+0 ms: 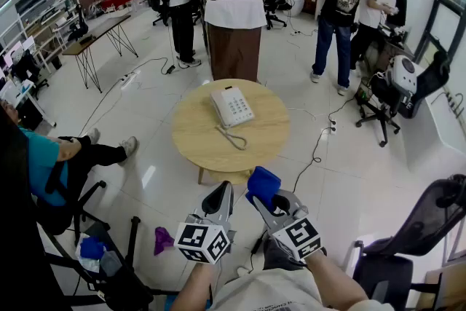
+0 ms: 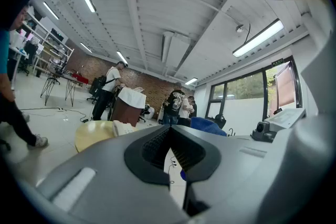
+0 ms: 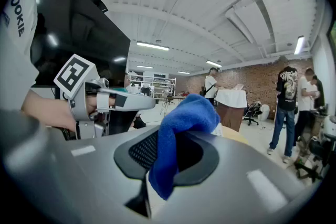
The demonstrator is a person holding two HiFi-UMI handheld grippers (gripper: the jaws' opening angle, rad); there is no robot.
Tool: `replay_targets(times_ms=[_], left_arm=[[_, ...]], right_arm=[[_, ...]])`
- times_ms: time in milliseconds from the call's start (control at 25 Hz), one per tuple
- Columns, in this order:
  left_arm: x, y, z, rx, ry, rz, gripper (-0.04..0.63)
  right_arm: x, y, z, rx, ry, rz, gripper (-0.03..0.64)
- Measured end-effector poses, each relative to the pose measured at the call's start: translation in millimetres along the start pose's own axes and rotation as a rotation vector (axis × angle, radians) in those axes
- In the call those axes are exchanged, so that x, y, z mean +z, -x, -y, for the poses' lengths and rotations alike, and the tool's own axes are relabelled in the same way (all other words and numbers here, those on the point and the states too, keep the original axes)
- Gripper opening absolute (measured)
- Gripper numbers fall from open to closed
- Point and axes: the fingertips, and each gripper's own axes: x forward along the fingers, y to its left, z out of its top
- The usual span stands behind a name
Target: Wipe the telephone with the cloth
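Observation:
A white telephone with a coiled cord lies on a round wooden table ahead of me. My right gripper is shut on a blue cloth, held in the air short of the table's near edge. In the right gripper view the blue cloth hangs folded between the jaws. My left gripper sits beside it on the left, shut with nothing between its jaws. The left gripper view shows the table and the cloth beyond the closed jaws.
A tall brown stand draped with a white cloth stands behind the table. Several people stand at the back, and one sits at the left. An office chair is at my right. A cable runs over the floor right of the table.

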Motion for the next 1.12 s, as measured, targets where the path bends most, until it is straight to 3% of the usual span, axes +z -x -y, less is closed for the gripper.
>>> replay_targets(times_ms=[440, 800, 1120], left_arm=[[2, -40, -17, -0.004, -0.01, -0.021, 0.002], [2, -120, -65, 0.043, -0.013, -0.049, 0.002], [-11, -177, -108, 0.082, 0.03, -0.088, 0.002]], right_arm=[[3, -31, 29, 0.005, -0.01, 0.014, 0.063], [2, -95, 96, 0.031, -0.011, 0.005, 0.063], [0, -140, 145, 0.043, -0.026, -0.008, 0.063]])
